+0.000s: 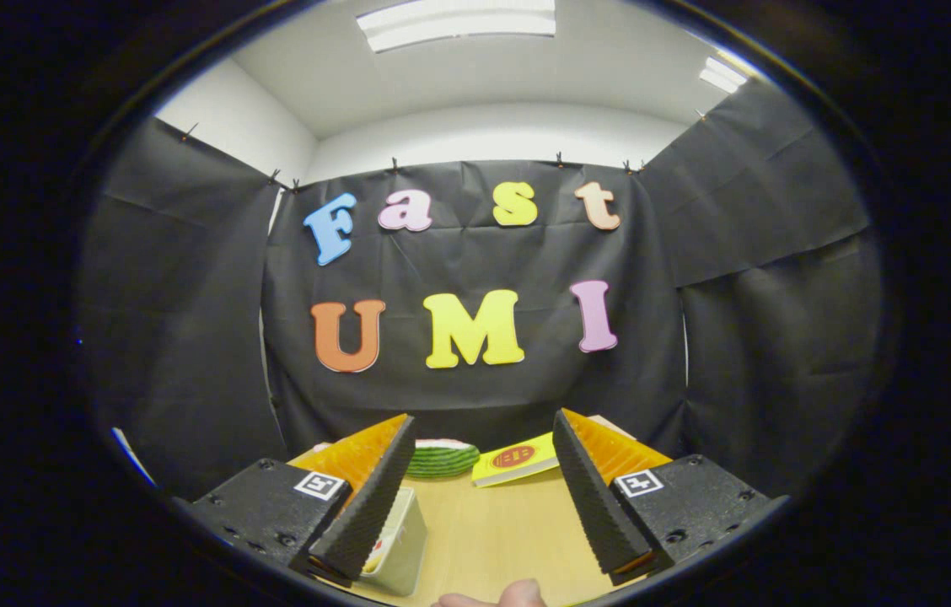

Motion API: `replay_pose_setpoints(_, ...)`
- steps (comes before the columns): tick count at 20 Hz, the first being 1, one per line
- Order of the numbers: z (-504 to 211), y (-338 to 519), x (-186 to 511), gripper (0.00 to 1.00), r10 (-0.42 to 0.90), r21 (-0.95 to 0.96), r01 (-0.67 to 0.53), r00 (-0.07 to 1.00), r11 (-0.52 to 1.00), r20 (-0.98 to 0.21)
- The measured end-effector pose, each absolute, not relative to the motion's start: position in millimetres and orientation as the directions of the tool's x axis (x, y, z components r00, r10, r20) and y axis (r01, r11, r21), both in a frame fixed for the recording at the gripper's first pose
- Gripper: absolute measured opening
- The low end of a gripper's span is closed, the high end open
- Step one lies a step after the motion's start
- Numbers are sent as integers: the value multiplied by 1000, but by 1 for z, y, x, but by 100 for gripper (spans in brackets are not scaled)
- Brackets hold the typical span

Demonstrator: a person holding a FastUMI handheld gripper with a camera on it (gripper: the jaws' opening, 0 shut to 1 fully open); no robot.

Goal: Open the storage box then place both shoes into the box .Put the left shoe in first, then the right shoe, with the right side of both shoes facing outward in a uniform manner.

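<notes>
The gripper (484, 438) has its fingers spread wide with nothing between them. A white box (400, 539) sits by the left finger on the table (501, 531). Beyond are a green plate (442, 459) and a yellow book (516, 459). I cannot see the shoes.

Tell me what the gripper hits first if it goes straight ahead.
The gripper is open over bare table. Straight ahead, the yellow book probably comes first, with the green striped thing beside it; depth is unclear.
</notes>
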State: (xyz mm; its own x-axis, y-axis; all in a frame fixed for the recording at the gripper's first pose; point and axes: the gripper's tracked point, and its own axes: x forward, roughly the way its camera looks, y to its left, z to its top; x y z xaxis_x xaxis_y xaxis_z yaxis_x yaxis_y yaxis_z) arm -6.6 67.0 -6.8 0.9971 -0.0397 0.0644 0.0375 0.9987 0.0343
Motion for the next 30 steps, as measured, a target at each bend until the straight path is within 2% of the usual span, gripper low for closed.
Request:
replay_pose_setpoints(6, -31, 68, 2, 100, -16, 54, 16, 1000, 998, 1)
replay_pose_setpoints(14, -19, 77, -6, 100, -20, 10, 19, 998, 1000, 59)
replay_pose_setpoints(30, -26, 85, -1, 100, -11, 31, 10, 999, 999, 34)
